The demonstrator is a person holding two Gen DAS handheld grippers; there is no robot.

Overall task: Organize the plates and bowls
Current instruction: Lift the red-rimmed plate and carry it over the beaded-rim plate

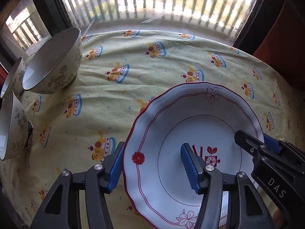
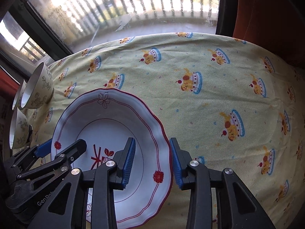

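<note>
Lying face up on the yellow cake-print tablecloth (image 1: 156, 64), the white plate (image 1: 190, 126) with its scalloped red rim is round, so it has no long axis; its red centre motif reads upright from the near side, and its outlined flower sits at twelve o'clock on the rim. The plate holds no food, only the gripper fingers over it.

The left gripper (image 1: 154, 166) straddles the plate's nine o'clock rim, one blue pad outside the edge and one over the well; the pads stand apart from the rim, not pressing it. The right gripper (image 2: 152, 162) straddles the three o'clock rim likewise, its jaws narrower, yet a gap shows at each pad, so neither grips.

Three floral bowls stand at about ten o'clock from the plate, near the table's left edge: the largest-looking bowl (image 1: 53, 64) farthest, a second bowl (image 1: 13, 76) behind it, a third bowl (image 1: 13, 127) nearer. All are upright, and those whose insides show are empty.
</note>
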